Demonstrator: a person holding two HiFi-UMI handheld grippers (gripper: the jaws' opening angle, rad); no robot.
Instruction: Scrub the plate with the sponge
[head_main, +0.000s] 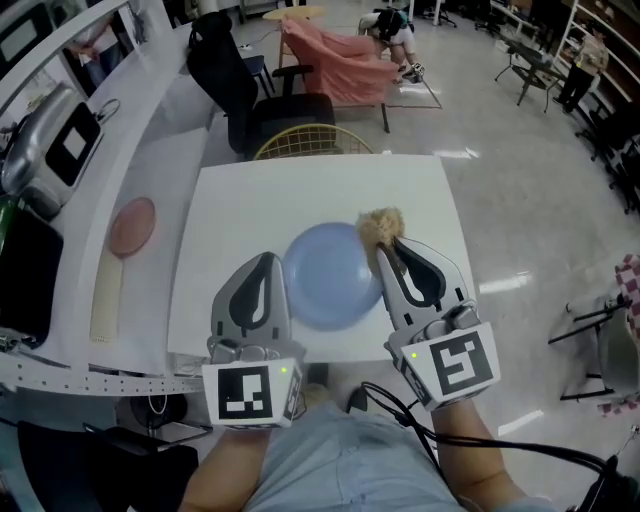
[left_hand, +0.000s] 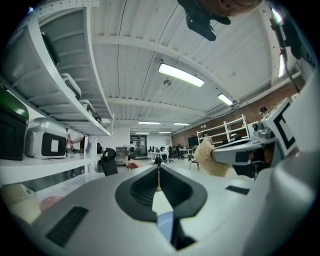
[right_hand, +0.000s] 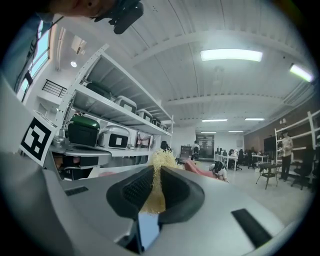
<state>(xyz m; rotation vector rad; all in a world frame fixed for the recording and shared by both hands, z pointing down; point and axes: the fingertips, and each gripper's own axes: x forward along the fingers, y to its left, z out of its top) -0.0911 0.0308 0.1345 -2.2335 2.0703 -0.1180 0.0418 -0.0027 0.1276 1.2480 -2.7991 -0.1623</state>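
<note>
White table (head_main: 320, 195) in a shelf-lined workshop carries a blue plate (head_main: 325, 280). The right gripper (head_main: 388, 246) clenches a tan sponge (head_main: 381, 226) at the plate's far-right rim. The left gripper (head_main: 266, 260), jaws pressed together and apparently empty, sits beside the plate's left edge.

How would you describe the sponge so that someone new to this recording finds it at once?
On the white table in the middle of the head view lies a blue plate. At its far right rim, pinched in the right gripper, is the sponge: a shaggy, straw-coloured tuft, unlike the smooth plate beside it.
</note>
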